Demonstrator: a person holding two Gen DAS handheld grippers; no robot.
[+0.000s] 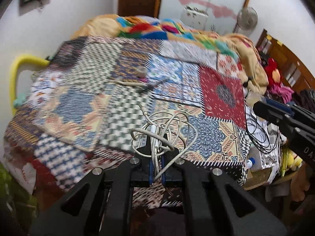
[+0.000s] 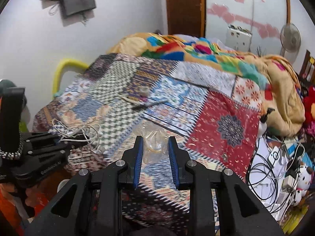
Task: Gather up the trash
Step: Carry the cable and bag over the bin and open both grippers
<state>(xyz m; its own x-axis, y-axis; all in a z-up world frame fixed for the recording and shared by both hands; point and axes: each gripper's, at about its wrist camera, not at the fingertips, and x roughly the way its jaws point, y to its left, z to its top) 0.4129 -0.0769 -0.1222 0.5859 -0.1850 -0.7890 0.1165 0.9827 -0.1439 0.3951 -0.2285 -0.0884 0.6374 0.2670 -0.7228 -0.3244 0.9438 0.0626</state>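
Observation:
My left gripper [image 1: 157, 137] is shut on a tangle of white earphone cable [image 1: 167, 131] and holds it above the patchwork bedspread [image 1: 94, 90]. The same gripper [image 2: 76, 137] and cable [image 2: 78, 129] show at the left of the right wrist view. My right gripper [image 2: 155, 139] is partly closed, its blue pads on either side of a crumpled clear plastic bag [image 2: 153, 143]; contact with the pads is not clear. The right gripper's tip [image 1: 263, 110] enters the left wrist view from the right. Small scraps, sticks [image 2: 130, 99] and a pale round cap [image 2: 144, 91], lie mid-bed.
A heap of colourful blankets [image 2: 206, 55] covers the far end of the bed. A cluttered side surface with black and white cables [image 2: 263, 177], chargers and plush toys stands to the right. A yellow rail [image 2: 65, 66] stands by the left wall.

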